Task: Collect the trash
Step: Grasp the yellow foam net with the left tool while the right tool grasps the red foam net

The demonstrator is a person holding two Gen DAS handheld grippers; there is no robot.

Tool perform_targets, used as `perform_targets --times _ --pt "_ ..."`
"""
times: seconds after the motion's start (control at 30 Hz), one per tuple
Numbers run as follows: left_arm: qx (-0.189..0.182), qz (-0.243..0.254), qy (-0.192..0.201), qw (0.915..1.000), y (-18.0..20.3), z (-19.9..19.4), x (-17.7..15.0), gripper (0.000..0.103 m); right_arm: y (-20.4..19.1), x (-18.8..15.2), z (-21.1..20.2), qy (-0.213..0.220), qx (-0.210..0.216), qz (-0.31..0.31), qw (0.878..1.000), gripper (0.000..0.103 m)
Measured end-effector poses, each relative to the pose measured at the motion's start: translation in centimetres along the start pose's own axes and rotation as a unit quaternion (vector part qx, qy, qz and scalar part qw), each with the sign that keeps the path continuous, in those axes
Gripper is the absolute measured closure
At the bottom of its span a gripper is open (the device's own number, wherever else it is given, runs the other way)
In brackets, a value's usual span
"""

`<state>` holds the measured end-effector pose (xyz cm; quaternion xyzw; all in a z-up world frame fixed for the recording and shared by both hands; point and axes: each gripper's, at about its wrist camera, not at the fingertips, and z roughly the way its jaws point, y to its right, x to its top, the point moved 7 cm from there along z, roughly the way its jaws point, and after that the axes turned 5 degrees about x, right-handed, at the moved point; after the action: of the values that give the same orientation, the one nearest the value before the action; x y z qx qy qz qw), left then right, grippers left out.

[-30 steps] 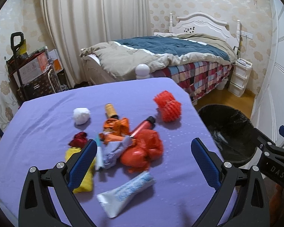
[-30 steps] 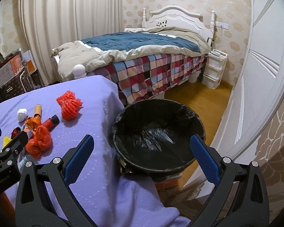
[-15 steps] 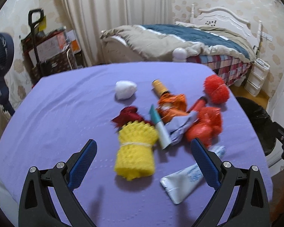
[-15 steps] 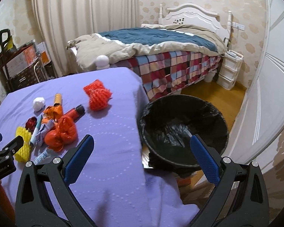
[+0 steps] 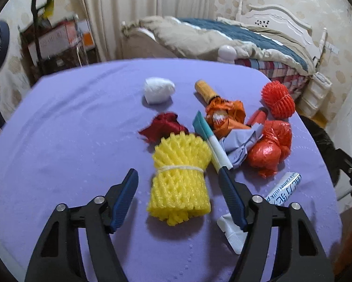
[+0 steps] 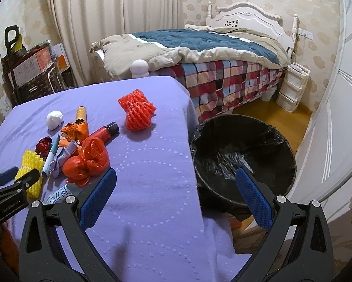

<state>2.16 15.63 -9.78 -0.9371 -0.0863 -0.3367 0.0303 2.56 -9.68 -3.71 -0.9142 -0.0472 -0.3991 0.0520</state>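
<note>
Trash lies on a purple-covered table [image 5: 58, 141]. A yellow foam net [image 5: 179, 178] sits between the fingers of my open left gripper [image 5: 178, 174], not gripped. Around it lie a dark red scrap [image 5: 163, 127], a white wad [image 5: 158, 90], a teal-and-white tube [image 5: 211, 143], an orange wrapper [image 5: 225, 115], a red plastic bag [image 5: 268, 148], a red foam net [image 5: 278, 99] and a white tube [image 5: 281, 188]. My right gripper [image 6: 176, 176] is open and empty above the table's right edge, next to the black-lined bin [image 6: 244, 157].
A bed [image 6: 211, 54] with a checked cover stands behind the table. A white drawer unit [image 6: 292, 87] is by the far wall. Boxes and a trolley [image 6: 28, 65] stand at the back left. A white door [image 6: 340, 117] is at the right.
My left gripper has swung left and come down over the yellow foam net, with its fingers narrowed around it. My right gripper has turned left, showing more of the table.
</note>
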Motion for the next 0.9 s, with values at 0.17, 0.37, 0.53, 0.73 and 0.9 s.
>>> perform_targets --times 0.17,0.37,0.53,0.73,0.9 --pt "0.0 -0.005 -0.009 1.0 -0.7 0.6 -0.4 0.04 -0.5 0.0 0.8 -0.007 0.001 -0.006 1.0 0.004" --pt "-0.028 -0.008 -0.013 0.9995 -0.6 0.7 -0.6 0.057 -1.0 0.0 1.2 -0.011 0.003 -0.011 1.0 0.004" --pt "-0.024 -0.006 -0.003 0.9997 -1.0 -0.1 -0.6 0.059 -1.8 -0.3 1.0 -0.014 0.01 -0.018 1.0 0.004" --pt "-0.005 -0.005 0.009 0.9999 -2.5 -1.1 -0.6 0.059 -2.5 0.0 1.0 -0.009 0.009 -0.029 0.999 0.004" --pt "0.014 -0.016 0.011 0.9997 -4.4 -0.9 -0.3 0.059 -2.7 0.9 1.5 -0.002 0.004 -0.032 0.999 0.004"
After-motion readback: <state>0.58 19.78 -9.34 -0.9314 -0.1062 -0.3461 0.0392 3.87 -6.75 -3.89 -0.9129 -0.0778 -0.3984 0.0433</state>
